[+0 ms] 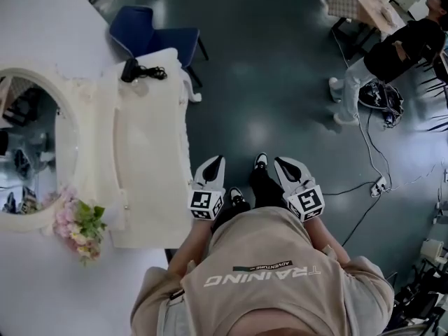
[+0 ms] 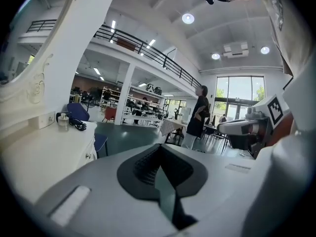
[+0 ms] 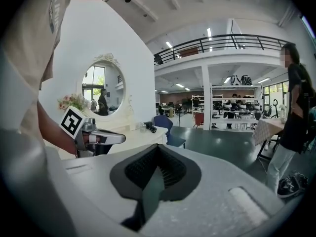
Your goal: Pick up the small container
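**Two closed grippers, one small container at the far end of the dressing table**

The person holds two grey plastic grippers above the dark glossy floor [image 1: 280,82], just beside the front edge of the white dressing table [image 1: 157,187], close to its near corner. The left gripper [image 1: 215,161] has its jaws closed together: the ribbed black pads meet and nothing is between them. The right gripper [image 1: 280,162] looks the same, with jaws together and empty.

One small clear container with a pale lid [image 2: 63,121] stands at the far end of the table, near the back edge by the wall. It is next to one black coiled cable [image 2: 78,125]; whether they touch I cannot tell. It is well apart from both grippers.

The table top is smooth and white, with curved, carved edges. At its back edge stands one oval mirror in a cream carved frame [image 1: 31,145]. One bunch of pink flowers with green leaves [image 1: 78,226] is at the near back corner. One blue padded chair [image 1: 150,37] stands beyond the far end. One other person in a dark top [image 1: 402,47] stands far across the floor.
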The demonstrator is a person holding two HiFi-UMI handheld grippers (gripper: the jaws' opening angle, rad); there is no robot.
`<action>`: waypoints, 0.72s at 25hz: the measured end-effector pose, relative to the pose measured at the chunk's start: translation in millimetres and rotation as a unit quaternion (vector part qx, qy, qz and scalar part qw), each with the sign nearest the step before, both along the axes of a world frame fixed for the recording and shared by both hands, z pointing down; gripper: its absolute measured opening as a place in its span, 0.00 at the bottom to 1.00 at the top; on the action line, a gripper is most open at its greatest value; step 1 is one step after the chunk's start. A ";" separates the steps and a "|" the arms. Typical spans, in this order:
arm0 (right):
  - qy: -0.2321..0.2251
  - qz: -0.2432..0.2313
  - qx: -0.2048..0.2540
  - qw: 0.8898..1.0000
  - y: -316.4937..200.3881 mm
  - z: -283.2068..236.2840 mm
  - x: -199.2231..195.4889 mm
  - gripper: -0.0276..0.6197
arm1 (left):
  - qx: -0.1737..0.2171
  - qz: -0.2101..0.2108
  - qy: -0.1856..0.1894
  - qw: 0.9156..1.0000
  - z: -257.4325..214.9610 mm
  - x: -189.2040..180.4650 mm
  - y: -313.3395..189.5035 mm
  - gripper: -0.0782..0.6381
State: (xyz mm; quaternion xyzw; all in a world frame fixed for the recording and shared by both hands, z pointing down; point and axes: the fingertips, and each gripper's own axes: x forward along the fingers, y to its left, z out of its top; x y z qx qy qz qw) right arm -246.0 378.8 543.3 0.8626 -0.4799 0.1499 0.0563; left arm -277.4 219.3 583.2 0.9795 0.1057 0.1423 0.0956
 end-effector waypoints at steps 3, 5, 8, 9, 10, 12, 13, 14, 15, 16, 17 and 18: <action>-0.012 -0.011 0.004 1.000 -13.0 10.2 18.7 0.05 | -0.001 -0.008 -0.008 1.000 3.6 15.8 -7.6 0.13; -0.016 -0.020 0.012 1.000 -23.1 13.9 37.2 0.05 | 0.003 -0.013 -0.013 1.000 5.0 29.3 -12.2 0.13; -0.018 -0.036 0.030 0.999 -42.7 15.6 70.7 0.05 | 0.015 -0.025 -0.023 0.999 3.8 53.3 -23.5 0.13; -0.016 -0.042 0.037 0.998 -49.9 14.9 83.2 0.05 | 0.021 -0.029 -0.025 0.999 1.2 62.1 -28.7 0.13; -0.012 -0.047 0.045 0.998 -56.7 13.1 97.4 0.05 | 0.027 -0.033 -0.025 0.999 -2.6 72.4 -33.6 0.13; -0.002 -0.053 0.057 0.997 -66.9 8.1 128.3 0.05 | 0.041 -0.037 -0.021 0.998 -10.8 96.3 -41.9 0.13; 0.000 -0.055 0.062 0.997 -69.4 6.5 143.0 0.05 | 0.046 -0.039 -0.021 0.998 -13.8 108.4 -45.1 0.13; -0.001 -0.056 0.066 0.996 -70.3 5.7 156.4 0.05 | 0.049 -0.044 -0.021 0.998 -16.2 120.3 -47.6 0.13; -0.004 -0.058 0.071 0.996 -70.2 5.5 169.0 0.05 | 0.052 -0.049 -0.022 0.997 -19.0 132.3 -49.1 0.13; -0.010 -0.061 0.076 0.995 -69.8 5.8 181.5 0.05 | 0.053 -0.053 -0.021 0.997 -22.4 144.8 -49.7 0.13; -0.017 -0.063 0.081 0.995 -69.5 6.7 194.1 0.05 | 0.056 -0.055 -0.020 0.997 -25.7 157.3 -49.6 0.13; -0.024 -0.064 0.084 0.994 -69.5 8.2 206.9 0.05 | 0.058 -0.057 -0.019 0.996 -27.7 169.2 -48.8 0.13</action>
